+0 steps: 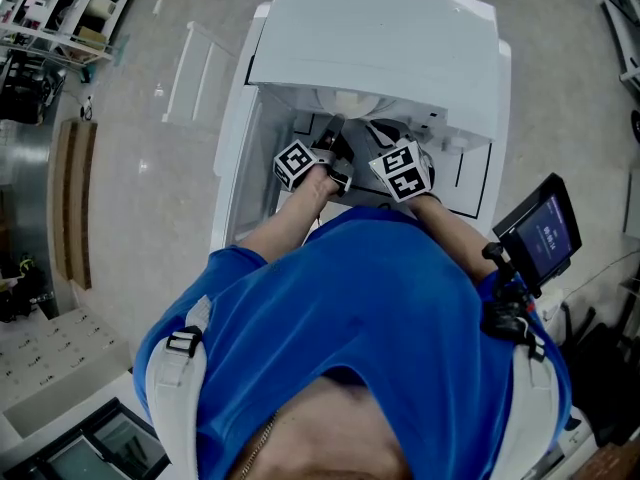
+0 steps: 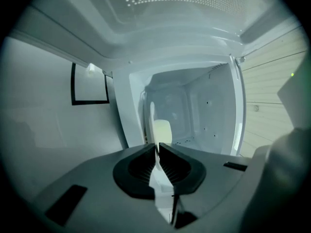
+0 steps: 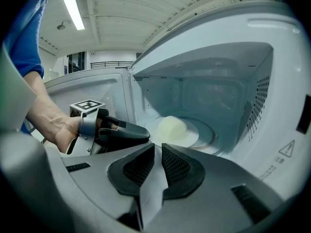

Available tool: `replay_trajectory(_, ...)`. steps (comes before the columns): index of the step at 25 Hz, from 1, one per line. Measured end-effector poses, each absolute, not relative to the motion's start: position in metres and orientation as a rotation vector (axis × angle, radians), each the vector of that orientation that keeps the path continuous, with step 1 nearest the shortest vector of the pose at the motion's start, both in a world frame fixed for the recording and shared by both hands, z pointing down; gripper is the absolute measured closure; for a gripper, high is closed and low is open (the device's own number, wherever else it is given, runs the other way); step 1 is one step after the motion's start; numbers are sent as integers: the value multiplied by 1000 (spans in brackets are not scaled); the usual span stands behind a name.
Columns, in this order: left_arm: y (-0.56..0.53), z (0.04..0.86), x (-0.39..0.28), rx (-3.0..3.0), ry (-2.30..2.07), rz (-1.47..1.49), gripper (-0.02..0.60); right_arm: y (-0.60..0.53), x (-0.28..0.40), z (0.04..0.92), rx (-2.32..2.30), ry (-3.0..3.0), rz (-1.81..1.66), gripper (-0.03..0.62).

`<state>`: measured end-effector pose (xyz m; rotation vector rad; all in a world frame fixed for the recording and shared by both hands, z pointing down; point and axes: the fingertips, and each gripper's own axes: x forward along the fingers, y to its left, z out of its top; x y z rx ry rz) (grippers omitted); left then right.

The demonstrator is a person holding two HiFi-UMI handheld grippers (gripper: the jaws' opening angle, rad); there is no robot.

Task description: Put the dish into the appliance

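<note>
The person's blue shirt point(image 1: 380, 308) fills the foreground, both arms reaching into the open appliance point(image 1: 380, 38). The dish point(image 3: 200, 135), carrying a pale lump point(image 3: 172, 127), lies inside on the cavity floor, toward its front edge on the door point(image 3: 95, 89) side. The left gripper point(image 2: 157, 148) is clamped on the dish's thin rim. The right gripper point(image 3: 158, 150) hangs just outside, jaws nearly together on nothing. The likely slip — pulling back before the jaws let go would drag the dish over that front edge. Left off-centre, it may foul the door.
</note>
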<state>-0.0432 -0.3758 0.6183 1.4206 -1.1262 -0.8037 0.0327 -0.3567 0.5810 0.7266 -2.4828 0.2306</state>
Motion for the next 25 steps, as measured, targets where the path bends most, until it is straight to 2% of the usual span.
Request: replay_trajectory(25,-389,618,-52,1339,-1164,-705,551,-367,28,571,745,-2505,214,574)
